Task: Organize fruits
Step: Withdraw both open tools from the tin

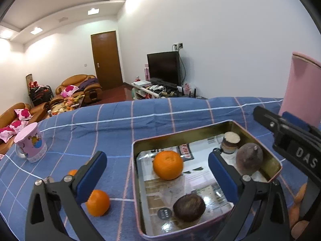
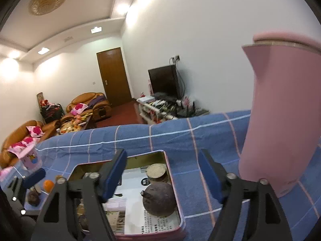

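An open metal tin (image 1: 200, 129) lies on the blue checked cloth. Inside it are an orange (image 1: 168, 165), a dark round fruit (image 1: 189, 207) near the front, a second dark fruit (image 1: 249, 158) at the right wall and a small jar (image 1: 230, 142). My left gripper (image 1: 156, 156) is open wide above the tin; the orange shows between its fingers, untouched. Two more oranges (image 1: 98, 202) lie on the cloth left of the tin. My right gripper (image 2: 161, 160) is open over the tin's right end, with the stemmed dark fruit (image 2: 159, 199) below it, free of the pads.
A tall pink kettle (image 2: 280, 120) stands close to the right of the tin. A pink mug (image 1: 30, 144) sits at the far left of the cloth. Several oranges (image 1: 299, 196) lie at the right edge. Beyond the table are sofas and a TV.
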Demonstrator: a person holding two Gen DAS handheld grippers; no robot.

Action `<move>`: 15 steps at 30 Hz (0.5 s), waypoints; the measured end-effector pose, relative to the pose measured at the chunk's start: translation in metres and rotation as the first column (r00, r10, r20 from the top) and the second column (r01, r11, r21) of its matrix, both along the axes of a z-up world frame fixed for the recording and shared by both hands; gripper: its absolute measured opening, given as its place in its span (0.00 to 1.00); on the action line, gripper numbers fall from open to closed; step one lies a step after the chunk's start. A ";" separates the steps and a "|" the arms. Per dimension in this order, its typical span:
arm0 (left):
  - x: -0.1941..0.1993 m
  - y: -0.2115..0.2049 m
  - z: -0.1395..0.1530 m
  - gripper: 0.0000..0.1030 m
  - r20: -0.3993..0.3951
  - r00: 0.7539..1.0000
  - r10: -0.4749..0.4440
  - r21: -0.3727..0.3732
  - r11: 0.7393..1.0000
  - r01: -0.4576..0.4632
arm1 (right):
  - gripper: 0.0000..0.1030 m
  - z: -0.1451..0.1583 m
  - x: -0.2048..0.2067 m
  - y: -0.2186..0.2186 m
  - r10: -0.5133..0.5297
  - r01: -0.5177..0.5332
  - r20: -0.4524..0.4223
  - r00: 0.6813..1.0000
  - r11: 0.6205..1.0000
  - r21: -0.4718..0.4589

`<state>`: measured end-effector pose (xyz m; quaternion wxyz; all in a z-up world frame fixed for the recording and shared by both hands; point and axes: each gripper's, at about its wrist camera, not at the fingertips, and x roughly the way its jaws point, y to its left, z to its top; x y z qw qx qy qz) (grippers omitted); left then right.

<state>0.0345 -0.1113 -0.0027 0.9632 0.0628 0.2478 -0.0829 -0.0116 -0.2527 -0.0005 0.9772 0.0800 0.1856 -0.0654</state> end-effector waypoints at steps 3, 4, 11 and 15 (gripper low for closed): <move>0.001 0.007 -0.001 1.00 -0.018 1.000 0.008 -0.010 1.000 -0.008 | 0.78 -0.002 0.001 0.003 0.002 -0.002 -0.014 1.000 1.000 -0.014; 0.001 0.010 -0.001 1.00 -0.016 1.000 0.010 -0.016 1.000 -0.011 | 0.78 -0.003 0.002 0.003 -0.001 0.001 -0.022 1.000 1.000 -0.014; -0.002 0.024 -0.003 1.00 -0.015 0.999 0.044 -0.021 0.999 -0.044 | 0.78 -0.006 -0.003 0.006 -0.036 0.036 -0.043 0.998 0.999 -0.001; -0.004 0.033 -0.003 1.00 -0.014 0.999 0.044 -0.022 0.999 -0.044 | 0.78 -0.008 -0.006 0.011 -0.033 0.034 -0.054 0.998 0.999 0.015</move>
